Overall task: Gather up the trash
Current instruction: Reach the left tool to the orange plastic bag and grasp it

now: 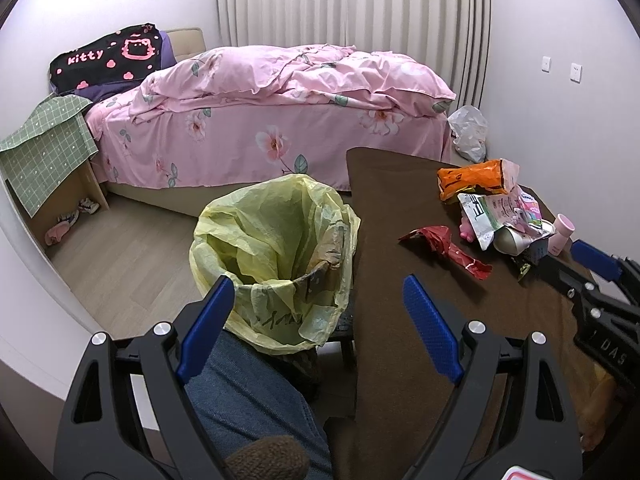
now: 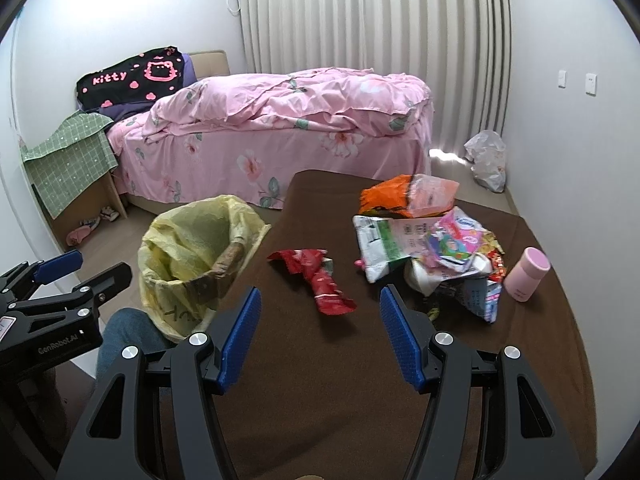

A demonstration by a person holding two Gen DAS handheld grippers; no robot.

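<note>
Fingers spread, the right hand-held gripper (image 2: 320, 312) hovers over the red wrapper (image 2: 316, 280); left hand-held gripper (image 1: 320, 308) also released.

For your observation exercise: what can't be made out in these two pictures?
- Bin bottom: both views, the yellow liner hides it.
- Items under the wrapper pile: both views, covered by wrappers.
- Print on the pink bottle: too small.
- Floor bag contents: crumpled plastic hides them.

A red wrapper (image 2: 316, 280) lies crumpled and alone in the middle of the frame, on the brown table (image 2: 320, 380). To its right sits a pile of wrappers (image 2: 432, 240), orange, white and pink, all heaped together. The bin (image 2: 192, 264), at the left, has a yellow bag inside and stands open.
</note>
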